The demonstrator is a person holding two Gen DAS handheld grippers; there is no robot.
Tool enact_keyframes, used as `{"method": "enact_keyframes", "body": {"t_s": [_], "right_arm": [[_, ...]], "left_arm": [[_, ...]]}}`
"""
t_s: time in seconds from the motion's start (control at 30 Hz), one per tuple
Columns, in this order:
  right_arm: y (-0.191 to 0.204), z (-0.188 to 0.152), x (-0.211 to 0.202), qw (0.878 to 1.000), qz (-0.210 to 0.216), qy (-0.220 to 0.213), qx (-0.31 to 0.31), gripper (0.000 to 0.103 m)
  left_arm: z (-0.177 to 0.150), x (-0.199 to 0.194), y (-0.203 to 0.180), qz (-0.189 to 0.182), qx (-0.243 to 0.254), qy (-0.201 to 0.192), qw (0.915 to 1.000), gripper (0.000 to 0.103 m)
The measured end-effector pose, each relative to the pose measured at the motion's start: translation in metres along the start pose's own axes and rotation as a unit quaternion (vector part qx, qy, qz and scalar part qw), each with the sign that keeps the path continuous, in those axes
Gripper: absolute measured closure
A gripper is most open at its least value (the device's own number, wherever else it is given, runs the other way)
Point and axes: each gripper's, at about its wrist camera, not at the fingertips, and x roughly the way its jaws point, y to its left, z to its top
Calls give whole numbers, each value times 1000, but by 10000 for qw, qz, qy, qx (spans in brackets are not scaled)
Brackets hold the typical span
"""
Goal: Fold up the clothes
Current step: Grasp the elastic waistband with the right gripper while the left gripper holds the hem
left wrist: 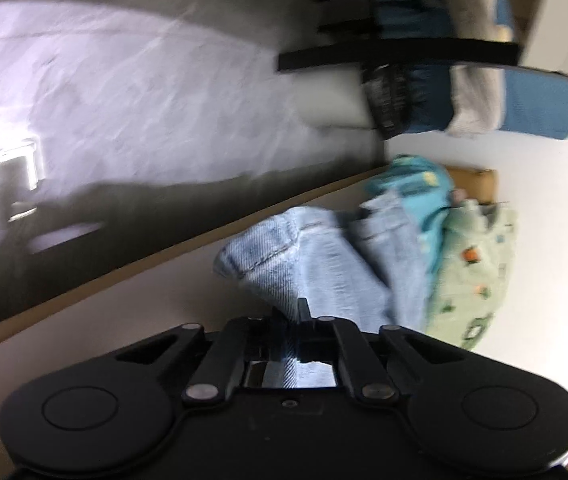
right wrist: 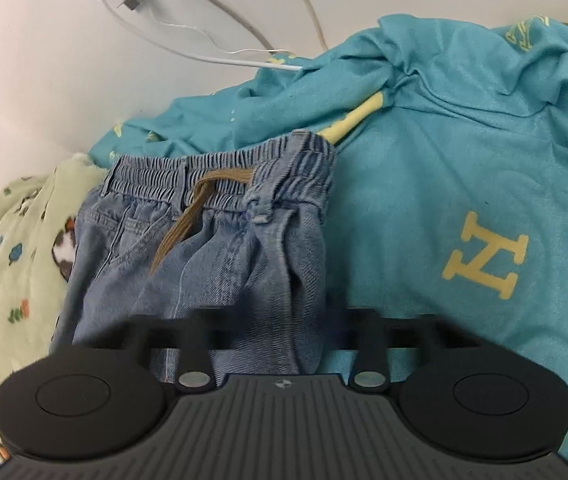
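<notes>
Left gripper [left wrist: 302,312] clamped on pale twill denim trousers [left wrist: 324,264] — ribbed elastic waistband, tan drawstring — lying on the teal jersey shirt [right wrist: 464,160] (felt "H") and green printed fleece [right wrist: 7,240]. Right gripper [right wrist: 279,332]: blurred, grip unreadable.

— What are the jeans [right wrist: 219,240] made of?
— Pale woven denim, matt, with a ribbed elastic waistband and a tan cord.
— And the teal shirt [right wrist: 464,168]?
— Soft knit cloth, matt, with a yellow printed letter. The green cloth [right wrist: 7,264] on the left looks fleecy.
— The tools?
— Matt black plastic; the right tool [right wrist: 267,332] has metal rivets and a ribbed grey body. The surface [right wrist: 35,60] is smooth and white.
</notes>
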Motion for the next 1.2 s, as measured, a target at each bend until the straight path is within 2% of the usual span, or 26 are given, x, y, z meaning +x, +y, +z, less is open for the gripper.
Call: {"method": "enact_keyframes", "body": {"t_s": [0.2, 0.33, 0.4, 0.5, 0.57, 0.73, 0.87, 1.03, 1.2], "right_arm": [[4, 2, -46, 9975, 495, -487, 114, 92], [8, 7, -76, 9942, 743, -766, -101, 93], [7, 10, -79, 9943, 760, -735, -166, 93], [15, 18, -70, 9957, 736, -537, -140, 93], [31, 25, -64, 9957, 768, -467, -225, 93], [105, 42, -46, 9917, 861, -595, -749, 93], [160, 41, 6, 9877, 722, -643, -1232, 93], [229, 40, 70, 9791, 545, -702, -1831, 93], [253, 22, 145, 9702, 194, -676, -2318, 93]], "left_arm": [[-6, -40, -23, -270, 128, -279, 9992, 102], [-12, -66, -37, -414, 245, -434, 9979, 102], [-15, -80, -44, -485, 303, -512, 9970, 102], [-12, -73, -63, -424, 363, -582, 9967, 102], [-5, -53, -82, -323, 486, -632, 9963, 102], [13, 0, -130, -64, 805, -758, 9938, 102], [27, 43, -168, 143, 1060, -858, 9906, 102], [53, 128, -193, 663, 1361, -861, 9847, 102], [67, 200, -190, 1247, 1708, -823, 9739, 102]]}}
